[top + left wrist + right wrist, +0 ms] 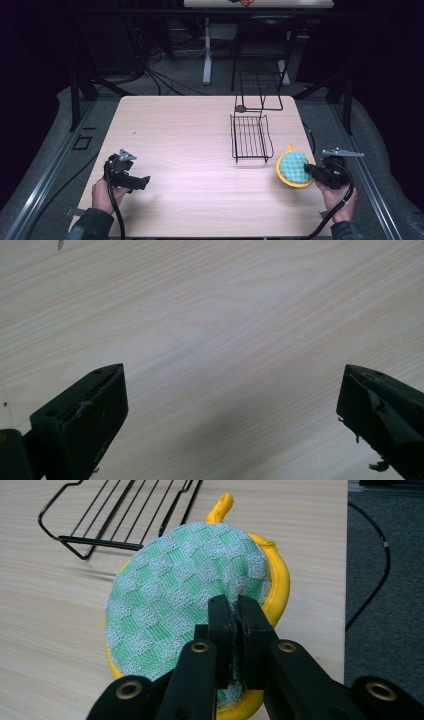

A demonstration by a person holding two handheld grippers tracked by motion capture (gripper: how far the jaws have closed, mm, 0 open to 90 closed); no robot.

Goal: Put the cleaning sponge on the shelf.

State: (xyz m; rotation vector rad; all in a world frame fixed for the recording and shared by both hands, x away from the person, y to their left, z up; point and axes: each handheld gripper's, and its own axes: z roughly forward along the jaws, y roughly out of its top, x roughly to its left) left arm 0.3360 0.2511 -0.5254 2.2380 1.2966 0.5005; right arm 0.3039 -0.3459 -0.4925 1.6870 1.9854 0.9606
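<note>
A round pot holder (294,168) with a green checked face, yellow rim and yellow loop lies at the table's right edge. My right gripper (311,170) is shut on its near side; in the right gripper view the fabric of the pot holder (185,595) bunches up between the closed tips of that gripper (235,611). My left gripper (141,181) sits low at the table's front left in a person's hand. In the left gripper view it (232,390) stands open over bare wood with nothing between its jaws.
A black wire rack (250,137) stands just left of and beyond the pot holder, its corner (90,545) close by in the right gripper view. The table's right edge (346,580) runs beside the pot holder, with a black cable (372,575) on the grey floor.
</note>
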